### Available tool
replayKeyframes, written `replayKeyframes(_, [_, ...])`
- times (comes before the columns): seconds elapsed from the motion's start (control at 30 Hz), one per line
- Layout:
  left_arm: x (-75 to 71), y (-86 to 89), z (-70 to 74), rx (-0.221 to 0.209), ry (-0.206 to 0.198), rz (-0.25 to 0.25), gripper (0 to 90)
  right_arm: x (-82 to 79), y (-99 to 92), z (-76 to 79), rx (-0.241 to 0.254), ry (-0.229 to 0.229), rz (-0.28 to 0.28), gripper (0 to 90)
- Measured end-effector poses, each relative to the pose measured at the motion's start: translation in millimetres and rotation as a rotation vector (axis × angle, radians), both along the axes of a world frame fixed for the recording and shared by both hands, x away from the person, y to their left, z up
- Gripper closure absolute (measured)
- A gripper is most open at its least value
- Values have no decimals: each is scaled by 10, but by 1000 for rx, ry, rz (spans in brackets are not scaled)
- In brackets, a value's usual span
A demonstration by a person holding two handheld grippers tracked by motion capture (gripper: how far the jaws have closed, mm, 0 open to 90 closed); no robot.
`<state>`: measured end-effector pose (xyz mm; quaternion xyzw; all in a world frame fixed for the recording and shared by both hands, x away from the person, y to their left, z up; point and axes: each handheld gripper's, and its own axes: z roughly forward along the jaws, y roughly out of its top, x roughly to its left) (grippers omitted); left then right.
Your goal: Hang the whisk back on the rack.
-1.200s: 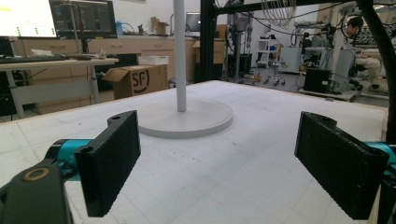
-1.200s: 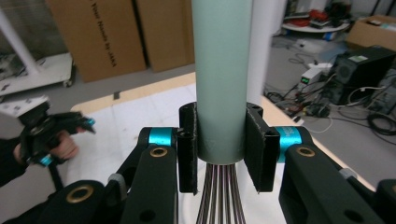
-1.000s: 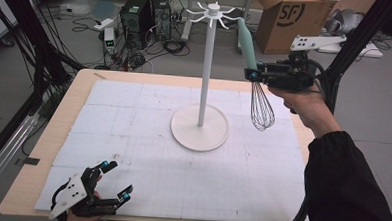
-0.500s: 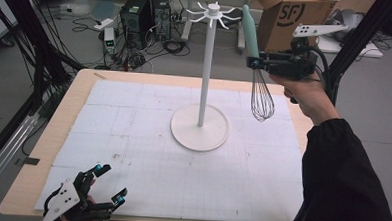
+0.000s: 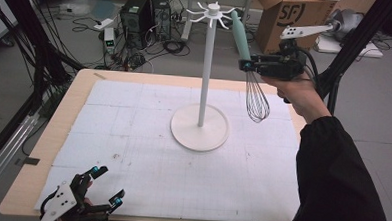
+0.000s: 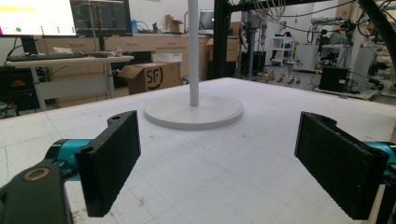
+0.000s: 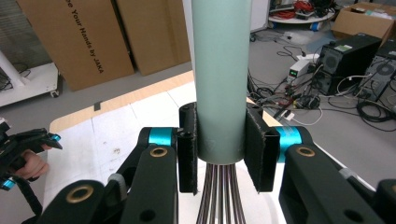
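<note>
From above, the right gripper clamps a whisk by its green handle, held in the air right of the white stand, wires hanging down. The left gripper rests at the table's near-left edge.

Left gripper view: jaws wide apart, holding nothing, facing the stand.

Right gripper view: both pads press the whisk handle's lower end, just above the wires.
</note>
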<state>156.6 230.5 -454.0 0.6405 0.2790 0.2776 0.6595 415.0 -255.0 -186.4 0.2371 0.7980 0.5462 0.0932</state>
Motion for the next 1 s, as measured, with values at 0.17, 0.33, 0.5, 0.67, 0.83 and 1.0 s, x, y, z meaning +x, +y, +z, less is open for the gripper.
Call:
replayKeyframes(0.17, [-14, 11, -1, -3, 2, 2, 149, 31, 68, -28, 4, 6, 9, 690])
replayKeyframes(0.33, [-27, 25, 1, 5, 0, 6, 149, 49, 105, -54, 4, 3, 7, 690])
replayKeyframes(0.5, [-31, 25, 3, 9, -3, 6, 149, 37, 130, -117, 1, 17, 12, 689])
replayKeyframes(0.67, [-32, 17, 5, 8, -3, 0, 149, 23, 140, -154, 27, 17, 16, 688])
replayKeyframes(0.83, [-18, 4, 7, 4, -3, -4, 149, 9, 164, -163, 36, 16, 22, 678])
replayKeyframes(1.0, [-3, -1, 6, 3, -5, -10, 149, -34, 158, -182, 62, 4, 26, 549])
